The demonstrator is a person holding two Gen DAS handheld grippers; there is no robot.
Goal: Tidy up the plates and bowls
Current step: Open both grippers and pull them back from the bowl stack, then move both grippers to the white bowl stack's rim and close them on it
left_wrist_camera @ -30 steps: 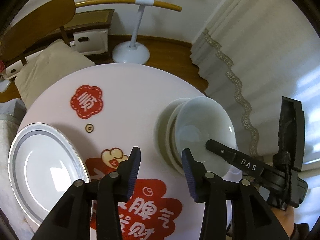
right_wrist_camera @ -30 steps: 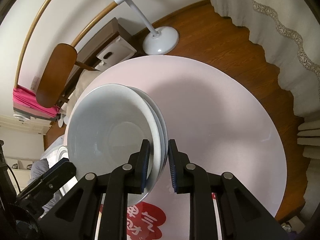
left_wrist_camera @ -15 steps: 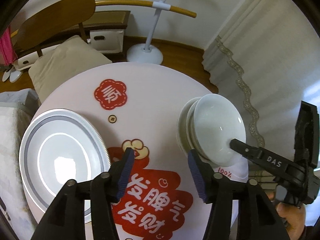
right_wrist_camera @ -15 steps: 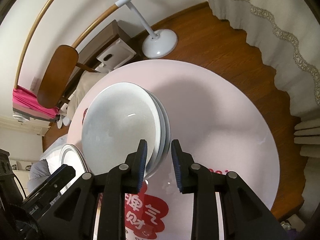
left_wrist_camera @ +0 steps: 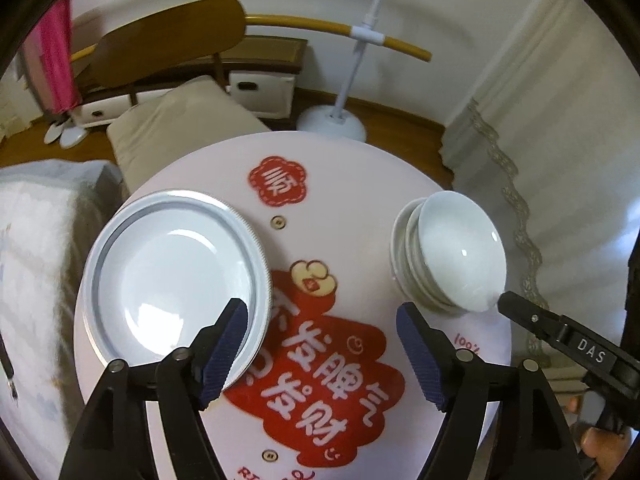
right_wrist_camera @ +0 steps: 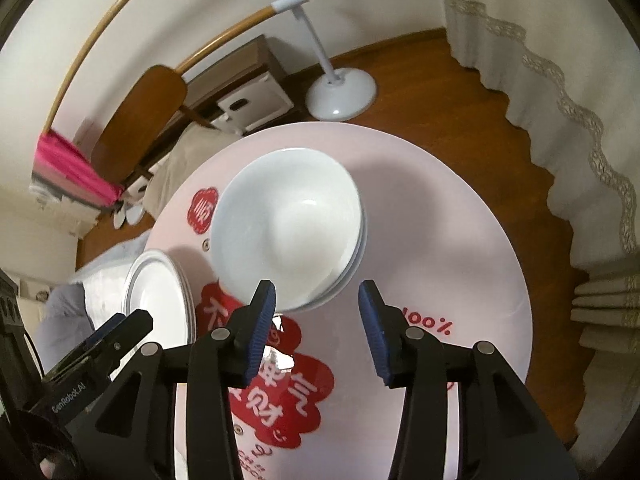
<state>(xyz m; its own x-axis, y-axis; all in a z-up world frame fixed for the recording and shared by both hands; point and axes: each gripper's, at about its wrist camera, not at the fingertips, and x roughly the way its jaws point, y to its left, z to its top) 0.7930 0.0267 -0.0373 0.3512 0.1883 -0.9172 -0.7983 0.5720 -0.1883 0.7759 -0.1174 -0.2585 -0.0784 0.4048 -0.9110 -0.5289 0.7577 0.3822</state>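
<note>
A stack of white bowls (left_wrist_camera: 452, 256) stands at the right of the round pink table (left_wrist_camera: 352, 184), and silver-rimmed white plates (left_wrist_camera: 172, 272) are stacked at its left. My left gripper (left_wrist_camera: 320, 340) hangs over the red print between the two stacks, jaws opening with nothing between them. In the right wrist view the bowls (right_wrist_camera: 288, 224) lie just beyond my right gripper (right_wrist_camera: 318, 308). Its jaws are opening too, and its pads touch nothing. The plates (right_wrist_camera: 160, 304) show at the lower left there. One right finger (left_wrist_camera: 560, 332) reaches toward the bowls' near rim.
Past the table's far edge are a wooden chair (left_wrist_camera: 168, 44), a beige cushion (left_wrist_camera: 180, 128), a low cabinet (left_wrist_camera: 260, 76) and a white stand base (left_wrist_camera: 332, 124). A lace-trimmed curtain (right_wrist_camera: 560, 80) hangs at the right. White bedding (left_wrist_camera: 40, 220) lies left of the table.
My right gripper has let go of the bowl stack's rim, widened and risen. My left gripper has widened and drawn back from the bowls, bringing the plates fully into view.
</note>
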